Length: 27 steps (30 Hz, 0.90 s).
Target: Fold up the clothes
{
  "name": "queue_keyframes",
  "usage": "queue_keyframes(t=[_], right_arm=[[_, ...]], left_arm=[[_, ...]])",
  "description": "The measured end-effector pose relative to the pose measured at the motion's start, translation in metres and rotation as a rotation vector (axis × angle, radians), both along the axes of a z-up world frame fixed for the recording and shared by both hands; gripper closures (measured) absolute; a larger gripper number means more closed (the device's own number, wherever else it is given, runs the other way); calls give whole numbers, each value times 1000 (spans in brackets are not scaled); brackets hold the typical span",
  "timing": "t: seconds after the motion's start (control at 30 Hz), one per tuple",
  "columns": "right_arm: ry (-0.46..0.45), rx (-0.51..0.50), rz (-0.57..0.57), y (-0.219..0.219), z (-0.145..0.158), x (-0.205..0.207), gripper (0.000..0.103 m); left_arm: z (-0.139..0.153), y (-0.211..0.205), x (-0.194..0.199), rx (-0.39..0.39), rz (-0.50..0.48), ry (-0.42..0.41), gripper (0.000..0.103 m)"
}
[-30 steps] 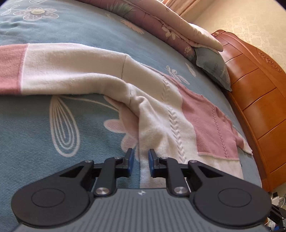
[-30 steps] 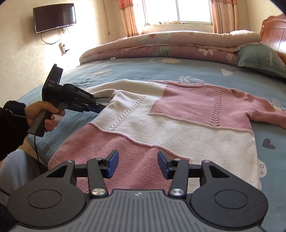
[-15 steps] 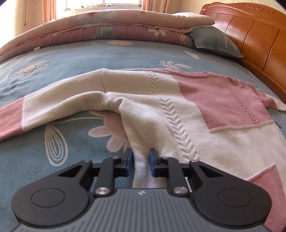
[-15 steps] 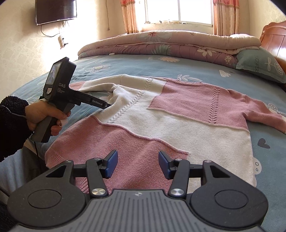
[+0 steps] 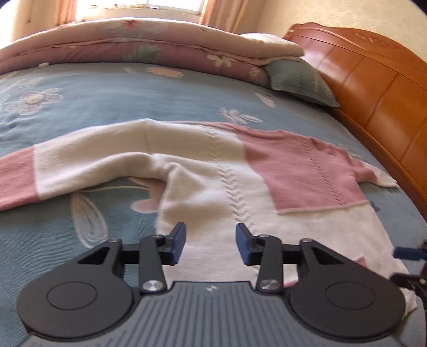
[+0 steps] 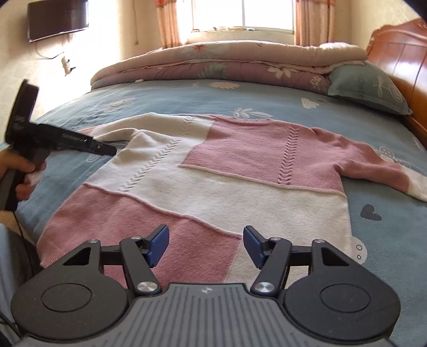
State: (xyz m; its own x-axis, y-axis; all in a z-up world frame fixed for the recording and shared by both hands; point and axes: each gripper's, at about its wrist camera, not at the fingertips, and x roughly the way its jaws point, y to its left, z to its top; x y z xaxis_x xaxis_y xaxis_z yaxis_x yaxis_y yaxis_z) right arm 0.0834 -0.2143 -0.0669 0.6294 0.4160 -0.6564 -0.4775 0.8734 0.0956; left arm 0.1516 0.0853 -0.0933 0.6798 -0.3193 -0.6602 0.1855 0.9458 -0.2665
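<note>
While both hand-held grippers' jaws open over nothing, sweater (image 6: 213, 186) flat, right view alone shows a hand (image 6: 22, 170) (left edge)

My bed's blue floral sheet (image 6: 165, 98) stretches ahead; a folded quilt (image 6: 226, 64) and a grey-green pillow (image 6: 365, 88) lie against the wooden headboard (image 5: 373, 80). A television (image 6: 57, 18) hangs left.

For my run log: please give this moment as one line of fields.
sweater: flat on bed, unfolded | left tongs: opening, empty | right tongs: opening, empty, above hem
</note>
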Motion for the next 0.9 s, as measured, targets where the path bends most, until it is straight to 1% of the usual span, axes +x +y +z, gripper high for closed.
queue_keyframes(t=[0.07, 0.1, 0.17, 0.2, 0.23, 0.27, 0.37, 0.43, 0.5, 0.53, 0.57, 0.63, 0.7, 0.73, 0.77, 0.8, 0.83, 0.9], right_arm=[[10, -7, -27, 0, -11, 18, 28], [19, -28, -38, 0, -19, 23, 22], [66, -99, -56, 3, -37, 29, 19], [69, -127, -56, 2, -44, 26, 15], [50, -147, -44, 0, -48, 17, 11], [50, -162, -41, -4, -52, 8, 0], [89, -96, -101, -31, -54, -11, 0], [92, -111, -127, -40, -48, -19, 0], [73, -71, -122, -38, -38, -18, 0], [57, -45, -115, -36, -31, -18, 0], [45, -23, -102, -31, -26, -15, 0], [32, -13, -55, -12, -23, -7, 0], [34, -24, -15, 4, -29, 1, 0], [43, -44, 0, 10, -34, 3, 0], [60, -77, 11, 13, -41, 4, 0], [60, -117, 16, 14, -47, 2, 0], [51, -134, 14, 9, -51, -2, 0], [51, -99, 8, -9, -52, -10, 0]], left_arm=[[-13, -14, -4, 7, -49, 34, 55], [-21, -19, -7, 27, -58, 49, 55], [-27, -21, -24, 72, -62, 6, 54], [-27, -19, -34, 90, -63, -6, 54], [-27, -17, -45, 113, -63, -11, 53], [-26, -16, -55, 140, -63, -15, 53], [-19, -15, -75, 227, -74, -2, 53], [-9, -23, -79, 262, -84, -1, 52], [1, -36, -82, 262, -121, -64, 47], [2, -44, -82, 260, -138, -74, 36], [0, -52, -80, 261, -151, -64, 30], [-5, -68, -76, 261, -177, -44, 30], [-15, -76, -79, 285, -175, -21, 30], [-20, -74, -85, 296, -167, -12, 30], [-22, -68, -92, 304, -156, -7, 28], [-25, -63, -100, 312, -145, -2, 26], [-27, -55, -106, 305, -131, 10, 23], [-23, -36, -114, 254, -97, 42, 22]])
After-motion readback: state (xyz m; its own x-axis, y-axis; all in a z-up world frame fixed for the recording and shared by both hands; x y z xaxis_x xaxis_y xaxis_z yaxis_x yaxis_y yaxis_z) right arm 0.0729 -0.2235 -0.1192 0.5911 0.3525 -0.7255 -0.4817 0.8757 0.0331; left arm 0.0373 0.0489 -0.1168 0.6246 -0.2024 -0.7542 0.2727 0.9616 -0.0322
